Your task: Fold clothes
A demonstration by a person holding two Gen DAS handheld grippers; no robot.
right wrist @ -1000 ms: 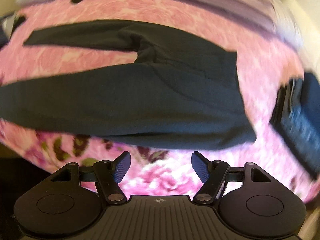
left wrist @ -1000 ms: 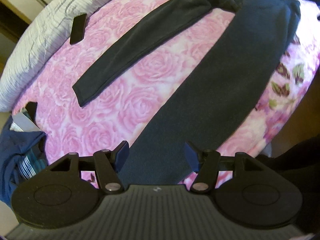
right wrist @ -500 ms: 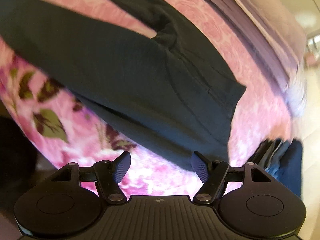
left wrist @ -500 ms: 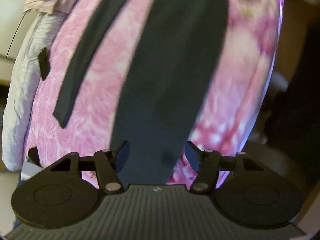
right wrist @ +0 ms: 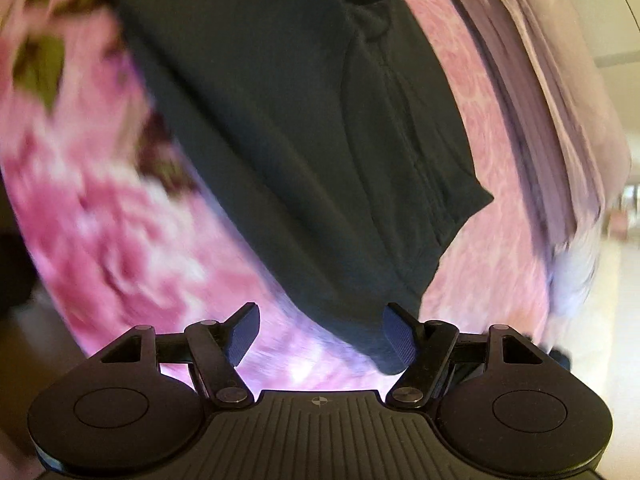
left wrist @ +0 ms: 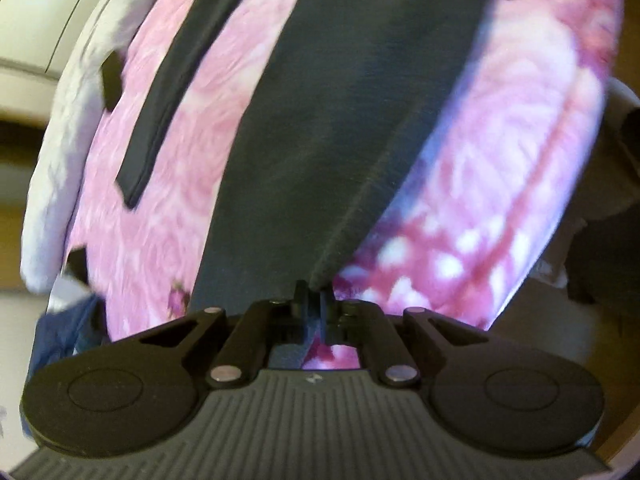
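Observation:
Dark grey-green trousers (left wrist: 340, 120) lie spread flat on a pink rose-patterned bedspread (left wrist: 156, 208). In the left wrist view, my left gripper (left wrist: 314, 298) is shut on the hem of the near trouser leg. The other leg (left wrist: 168, 92) stretches away to the left. In the right wrist view, the waist end of the trousers (right wrist: 320, 140) fills the middle. My right gripper (right wrist: 320, 332) is open, and the near waistband corner (right wrist: 384, 352) lies between its fingers, against the right finger.
A pale quilted blanket (left wrist: 68, 152) runs along the bed's far left side. Blue clothing (left wrist: 56, 332) hangs off the bed's left corner. A lilac folded cover (right wrist: 560, 120) lies along the right. The bed edge is close under both grippers.
My left gripper has closed on the trouser leg hem. My right gripper has moved in to the waistband corner and stays open. Both views are blurred by motion.

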